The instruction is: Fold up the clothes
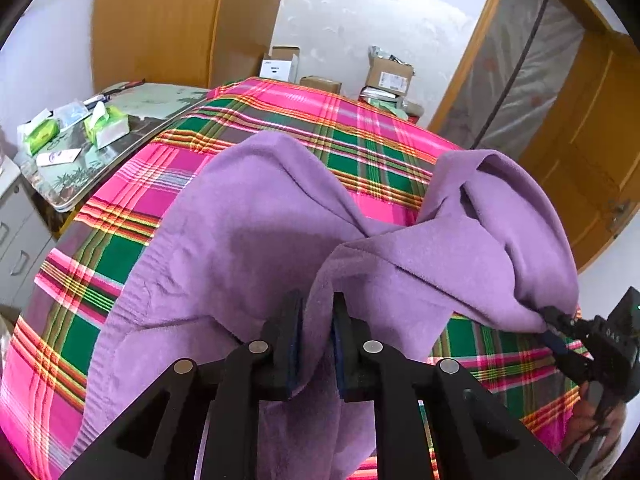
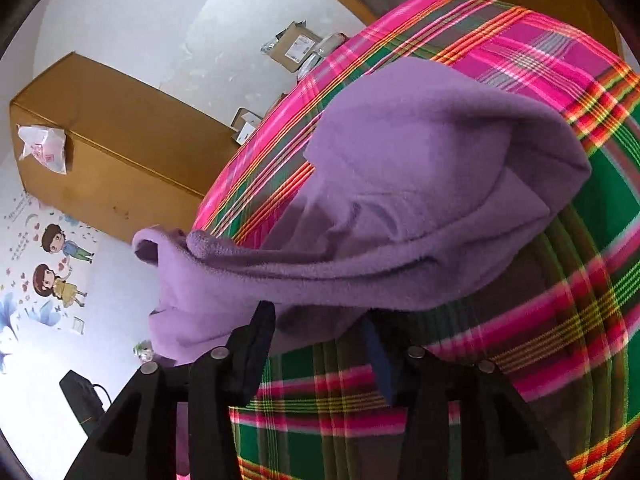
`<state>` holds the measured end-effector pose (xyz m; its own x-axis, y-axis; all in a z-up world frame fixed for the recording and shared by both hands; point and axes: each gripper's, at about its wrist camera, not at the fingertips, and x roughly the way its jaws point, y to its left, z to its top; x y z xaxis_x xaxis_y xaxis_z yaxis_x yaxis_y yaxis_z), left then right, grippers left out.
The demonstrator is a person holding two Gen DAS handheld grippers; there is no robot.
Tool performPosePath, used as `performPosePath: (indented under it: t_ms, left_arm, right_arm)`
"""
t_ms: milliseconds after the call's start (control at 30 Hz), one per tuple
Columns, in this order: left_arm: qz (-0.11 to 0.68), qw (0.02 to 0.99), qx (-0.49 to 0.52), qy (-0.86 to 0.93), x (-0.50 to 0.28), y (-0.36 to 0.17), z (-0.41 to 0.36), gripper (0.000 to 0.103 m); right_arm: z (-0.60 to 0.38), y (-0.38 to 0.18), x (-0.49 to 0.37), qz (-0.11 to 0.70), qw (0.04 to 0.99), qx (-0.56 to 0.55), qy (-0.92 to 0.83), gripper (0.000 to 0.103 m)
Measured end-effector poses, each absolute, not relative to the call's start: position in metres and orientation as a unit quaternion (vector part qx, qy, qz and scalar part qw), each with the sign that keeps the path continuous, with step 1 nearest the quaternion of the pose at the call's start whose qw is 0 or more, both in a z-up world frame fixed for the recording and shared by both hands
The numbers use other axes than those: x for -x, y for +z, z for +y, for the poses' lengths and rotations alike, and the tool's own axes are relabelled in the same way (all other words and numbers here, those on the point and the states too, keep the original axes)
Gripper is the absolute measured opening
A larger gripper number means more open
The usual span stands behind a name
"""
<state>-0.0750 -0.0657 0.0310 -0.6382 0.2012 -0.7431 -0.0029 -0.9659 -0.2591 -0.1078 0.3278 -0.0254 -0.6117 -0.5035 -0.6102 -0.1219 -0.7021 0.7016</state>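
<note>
A purple fleece garment (image 1: 260,220) lies bunched on a bed covered by a pink and green plaid sheet (image 1: 360,128). My left gripper (image 1: 318,316) is shut on a fold of its near edge, and the cloth runs down between the two pads. In the right wrist view the garment (image 2: 400,200) hangs in folds just above my right gripper (image 2: 316,324). Its jaws stand wide apart, the plaid sheet (image 2: 320,420) shows through the gap, and the cloth only brushes the fingertips. The left wrist view shows that right gripper (image 1: 554,322) at the garment's right corner.
A side table (image 1: 80,176) with tissue packs (image 1: 104,128) stands left of the bed, above grey drawers (image 1: 16,240). Cardboard boxes (image 1: 390,76) sit past the far edge. A wooden wardrobe (image 1: 160,20) and a wooden door (image 1: 592,140) flank the room.
</note>
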Motion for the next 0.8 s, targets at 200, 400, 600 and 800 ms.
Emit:
performPosePath:
  t_ms: [200,400,600,800]
  left_arm:
    - [-0.118,0.057,0.427,0.895,0.074,0.028,-0.07,0.024]
    - [-0.11,0.049,0.431,0.894,0.072,0.026,-0.073,0.033]
    - [-0.089,0.045,0.429,0.898,0.07,0.025,-0.066,0.035]
    - [-0.085,0.072,0.426,0.898,0.061,0.03,-0.055,0.016]
  right_arm:
    - [0.328,-0.03,0.104,-0.355,0.087,-0.428,-0.826,0.009]
    - [0.333,-0.004,0.085,-0.337,0.098,-0.384,-0.854,0.008]
    - [0.347,0.022,0.068,-0.342,0.098,-0.345,-0.869,0.008]
    - [0.357,0.047,0.049,-0.321,0.078,-0.313,-0.89,0.008]
